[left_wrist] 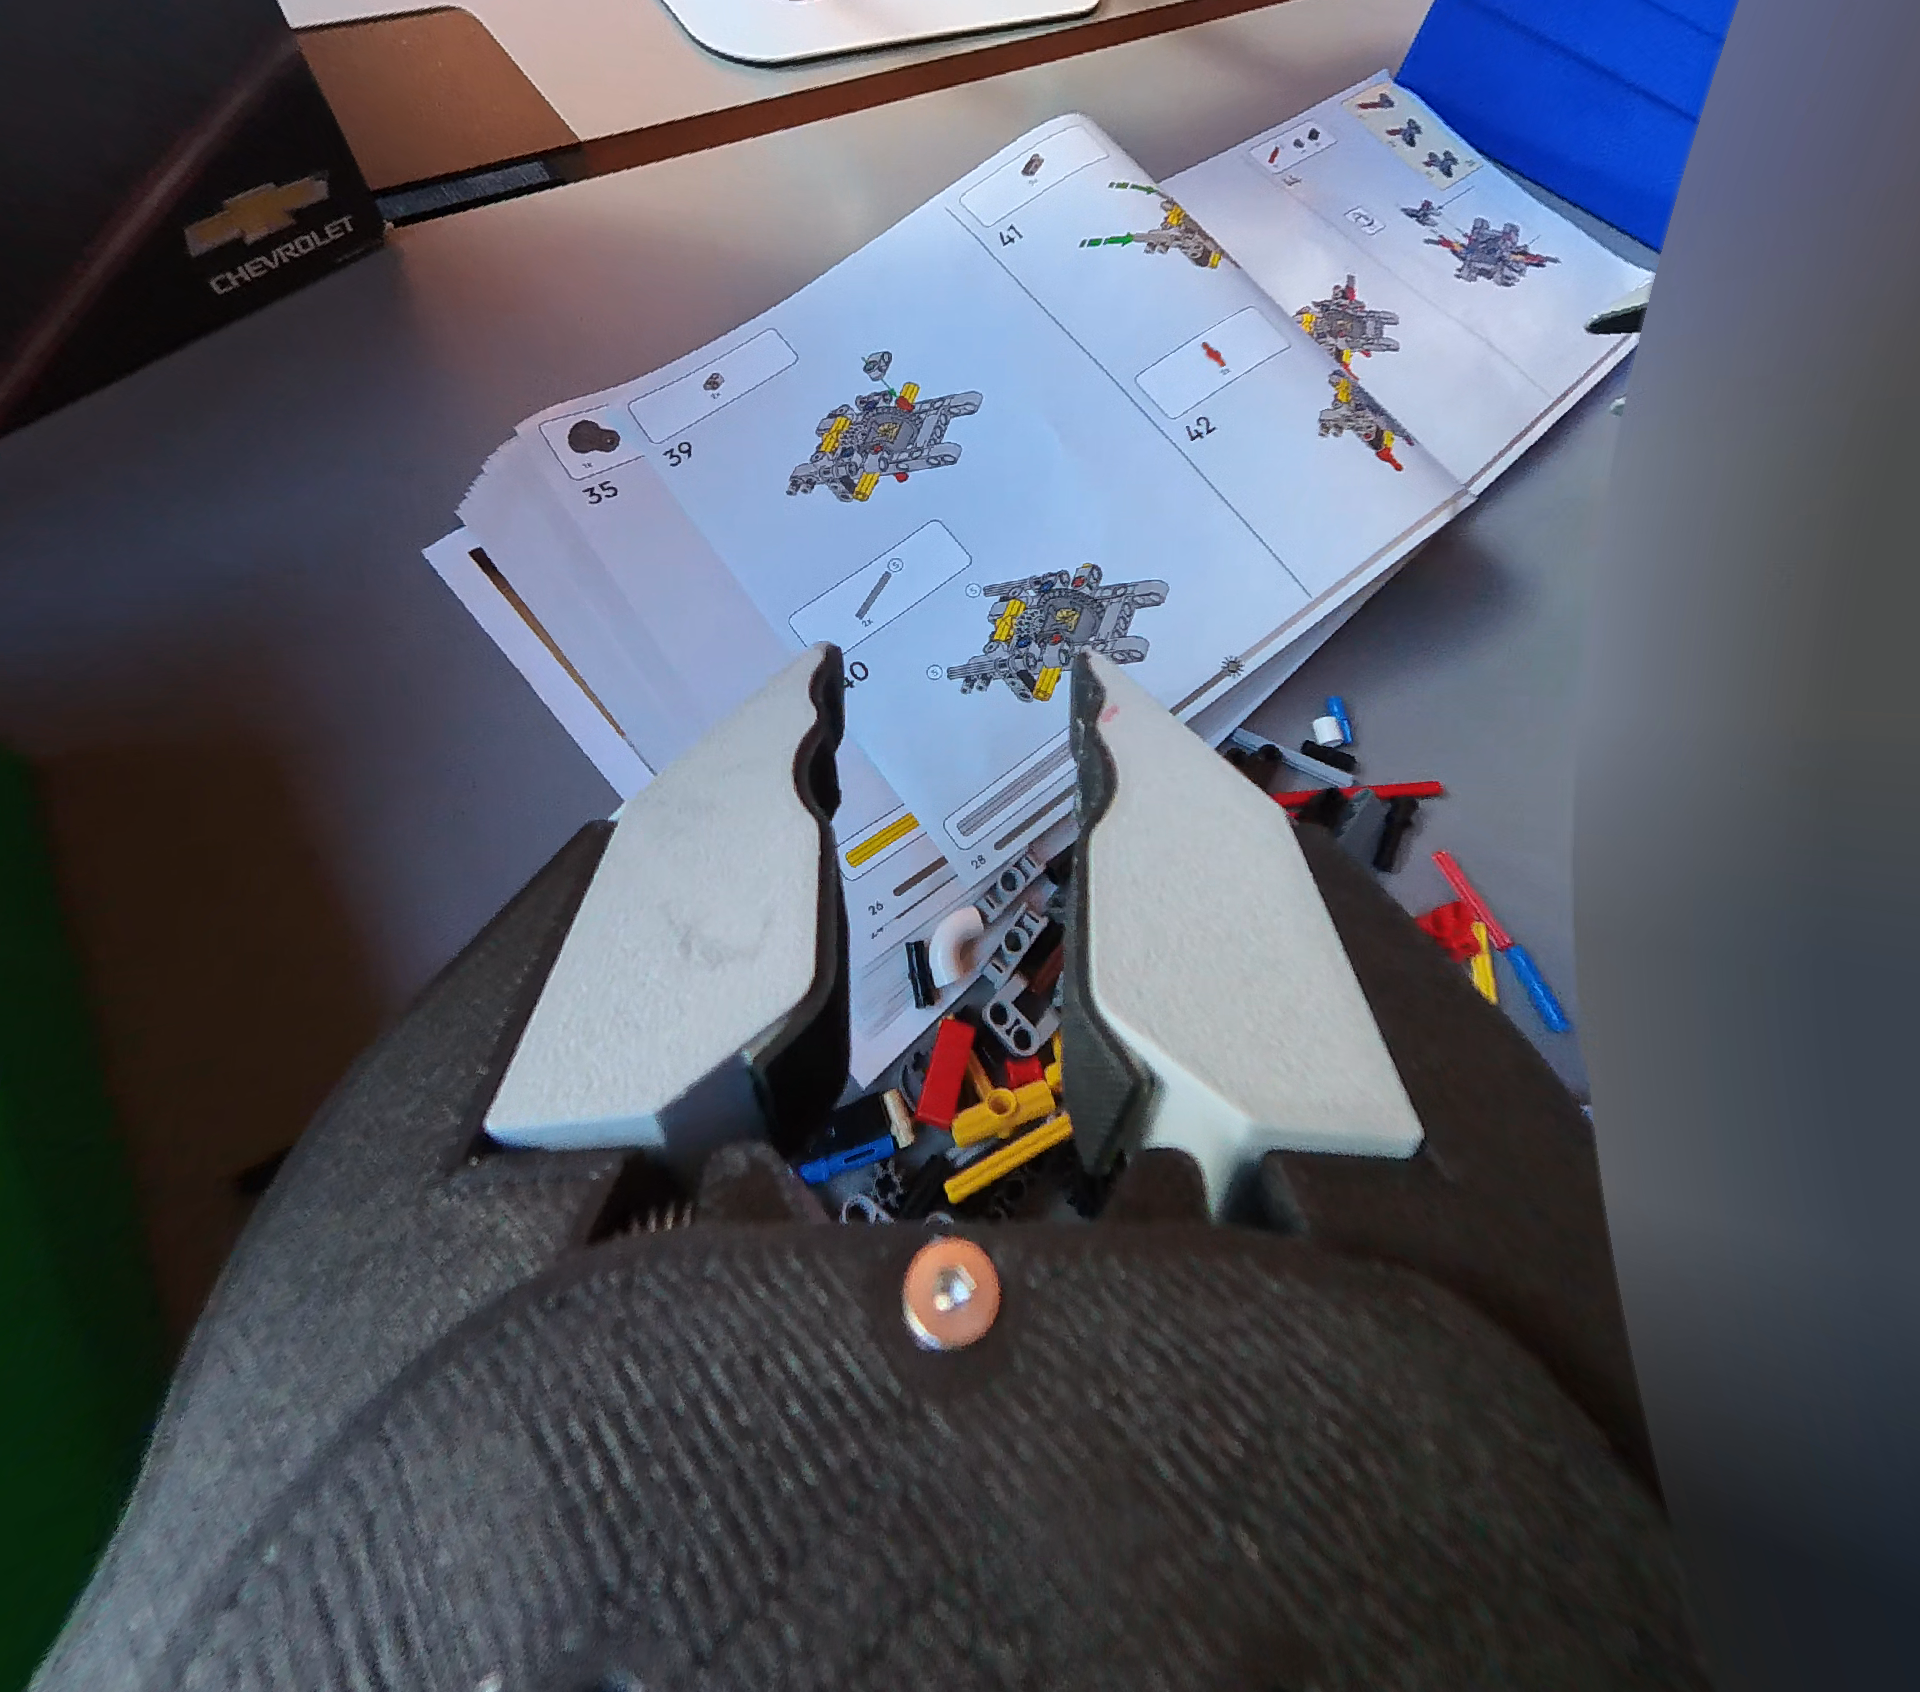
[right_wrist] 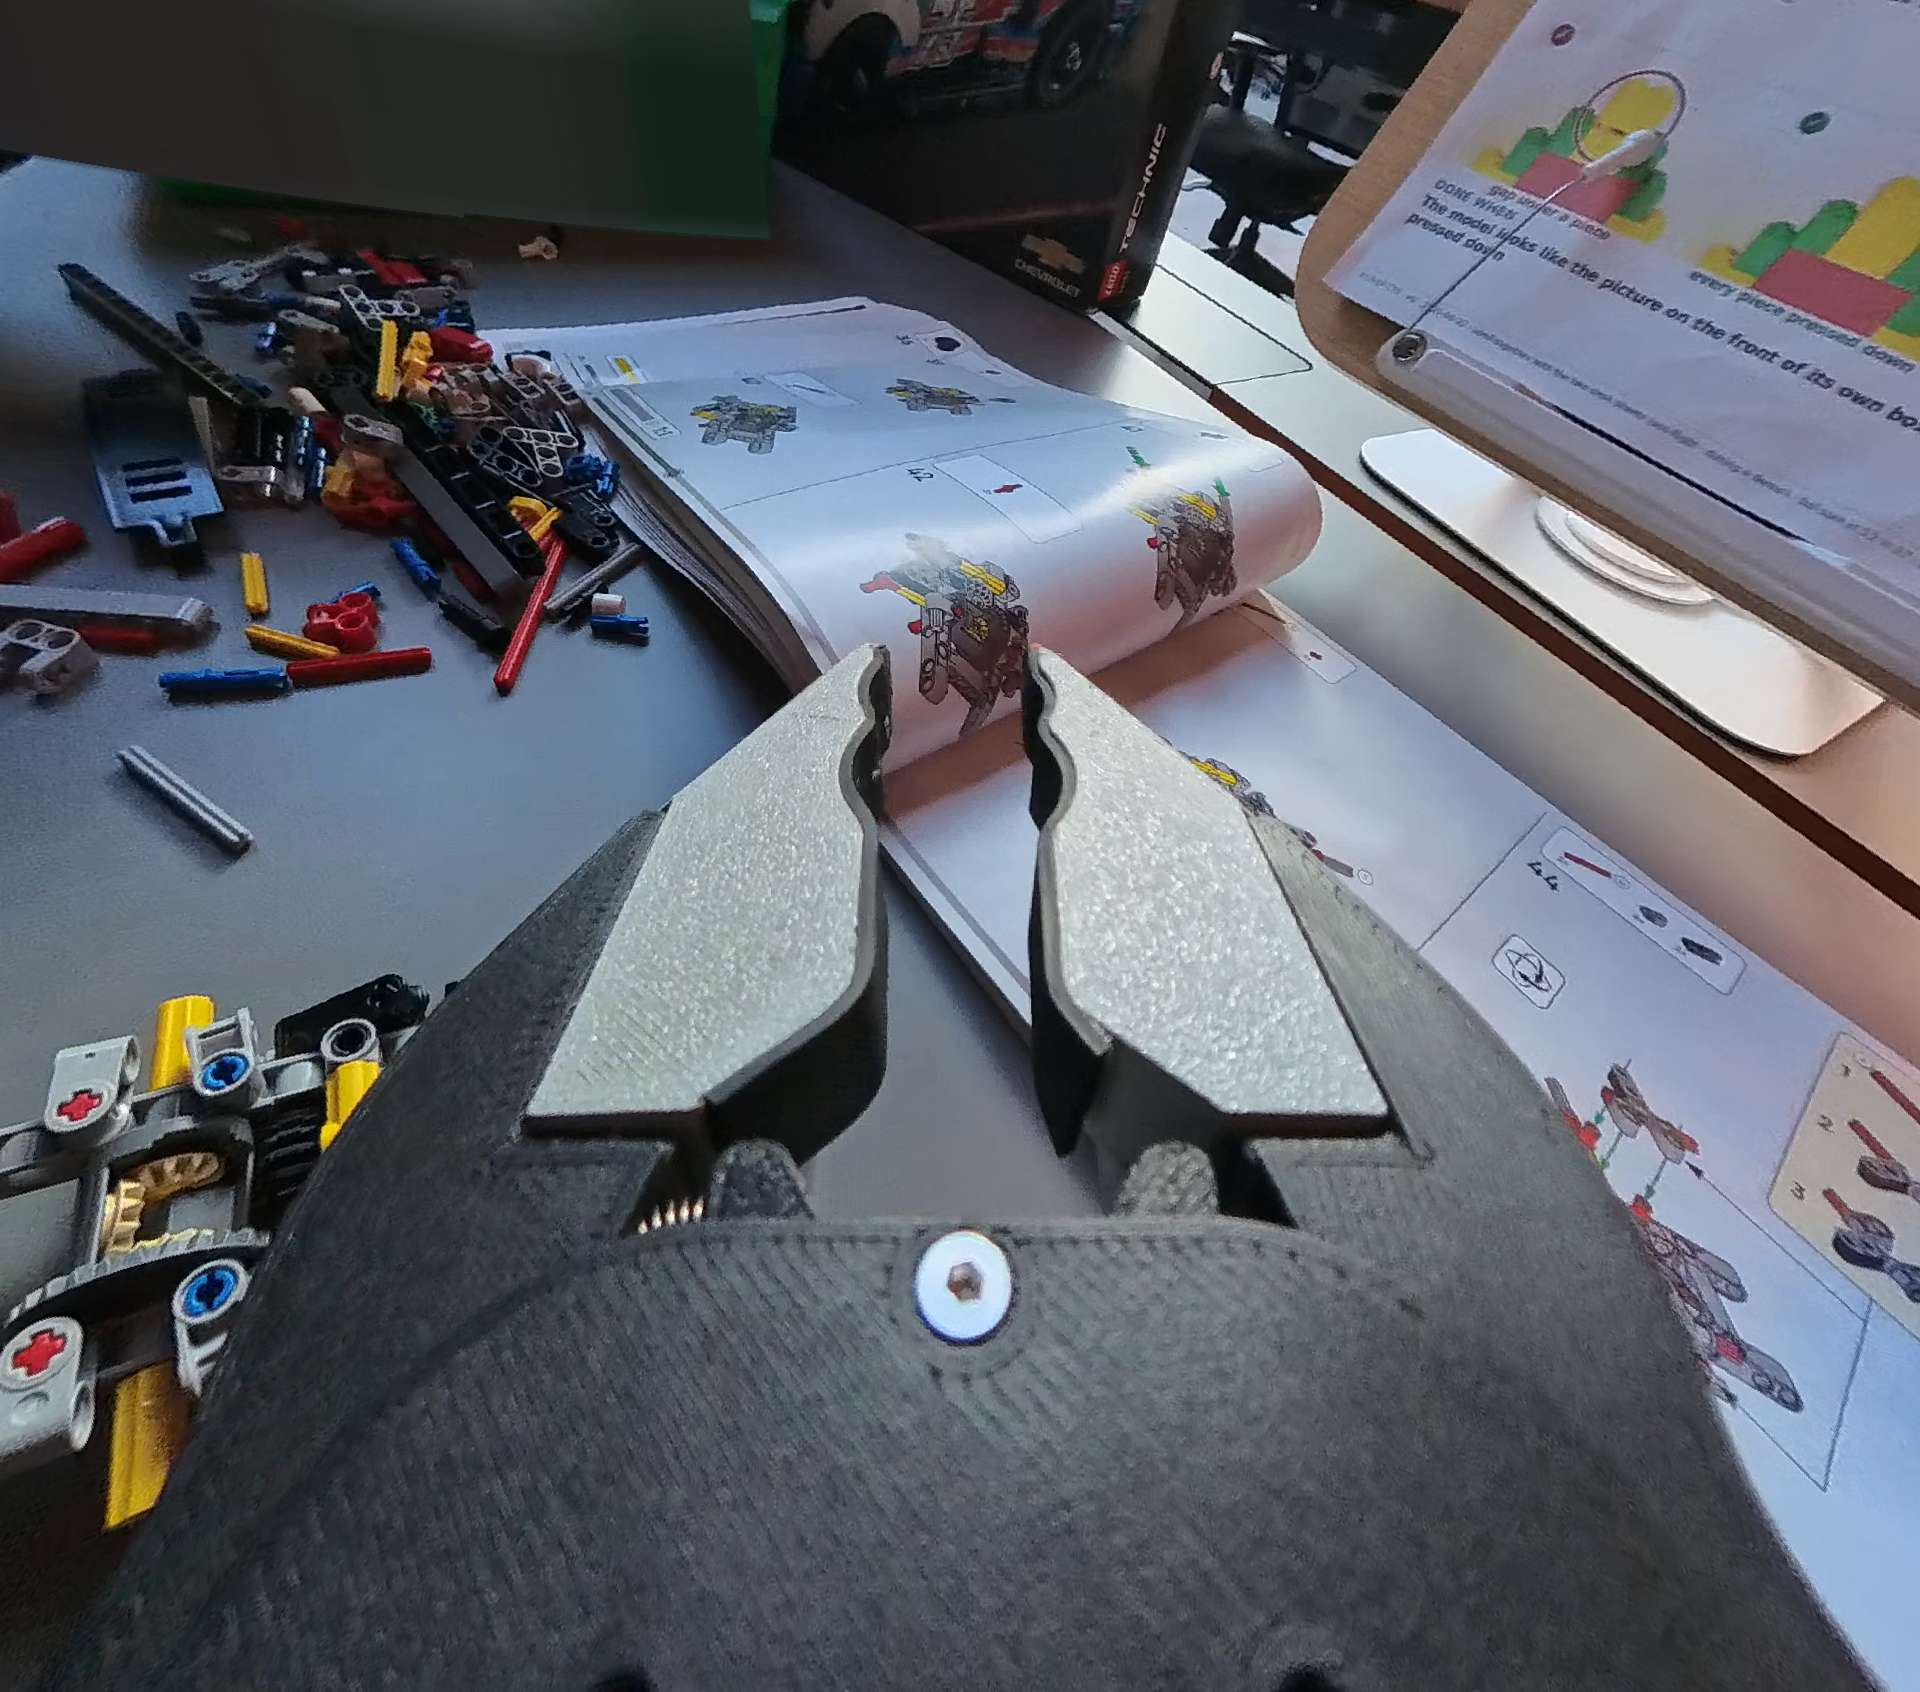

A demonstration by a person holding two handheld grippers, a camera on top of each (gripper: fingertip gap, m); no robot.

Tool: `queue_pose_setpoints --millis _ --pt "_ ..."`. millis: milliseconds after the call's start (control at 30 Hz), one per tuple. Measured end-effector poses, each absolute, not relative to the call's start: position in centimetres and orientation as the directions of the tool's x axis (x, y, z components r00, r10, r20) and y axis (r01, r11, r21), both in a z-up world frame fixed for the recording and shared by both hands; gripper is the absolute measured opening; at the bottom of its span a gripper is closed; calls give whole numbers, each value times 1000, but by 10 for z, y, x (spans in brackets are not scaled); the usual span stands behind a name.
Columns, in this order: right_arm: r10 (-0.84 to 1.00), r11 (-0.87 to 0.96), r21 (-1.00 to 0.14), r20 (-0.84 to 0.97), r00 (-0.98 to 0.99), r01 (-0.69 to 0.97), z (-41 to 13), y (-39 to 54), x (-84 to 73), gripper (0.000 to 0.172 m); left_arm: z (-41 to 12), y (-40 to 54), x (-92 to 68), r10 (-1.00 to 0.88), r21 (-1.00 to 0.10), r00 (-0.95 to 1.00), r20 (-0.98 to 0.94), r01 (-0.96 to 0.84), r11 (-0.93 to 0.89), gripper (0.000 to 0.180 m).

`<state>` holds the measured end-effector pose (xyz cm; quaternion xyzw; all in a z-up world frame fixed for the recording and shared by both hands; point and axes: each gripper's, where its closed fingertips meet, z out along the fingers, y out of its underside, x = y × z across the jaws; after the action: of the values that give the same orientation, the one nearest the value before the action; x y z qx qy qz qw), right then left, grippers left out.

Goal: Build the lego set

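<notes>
An open instruction booklet point(left_wrist: 1039, 416) lies on the grey table point(left_wrist: 312, 603). My left gripper point(left_wrist: 956, 666) hovers over its near left page, jaws open with nothing between the pads. A pile of small building pieces point(left_wrist: 997, 1092) lies under the fingers. In the right wrist view my right gripper point(right_wrist: 956, 666) is open just in front of a page point(right_wrist: 1039, 520) of the booklet that curls up and over. The page's lower edge stands at the fingertips; the pads do not press on it. A partly built grey and yellow assembly point(right_wrist: 135, 1175) lies at the gripper's left.
A heap of loose pieces point(right_wrist: 395, 416) and a grey axle point(right_wrist: 185, 801) lie left of the booklet. A dark product box point(right_wrist: 987, 11) stands behind. A wooden board with a sheet on a white stand point(right_wrist: 1621, 582) is at the right. A blue bin point(left_wrist: 1590, 11) stands at the far right. Some 25 centimeters of space lies between my two pairs of fingers.
</notes>
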<state>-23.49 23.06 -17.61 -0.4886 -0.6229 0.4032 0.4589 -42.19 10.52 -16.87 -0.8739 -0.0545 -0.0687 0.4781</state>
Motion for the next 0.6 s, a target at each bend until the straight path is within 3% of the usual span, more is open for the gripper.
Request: queue_pose_setpoints --millis 600 --pt "985 156 -966 137 -102 207 -170 232 -232 21 -179 107 -403 -23 -795 985 168 122 -594 42"
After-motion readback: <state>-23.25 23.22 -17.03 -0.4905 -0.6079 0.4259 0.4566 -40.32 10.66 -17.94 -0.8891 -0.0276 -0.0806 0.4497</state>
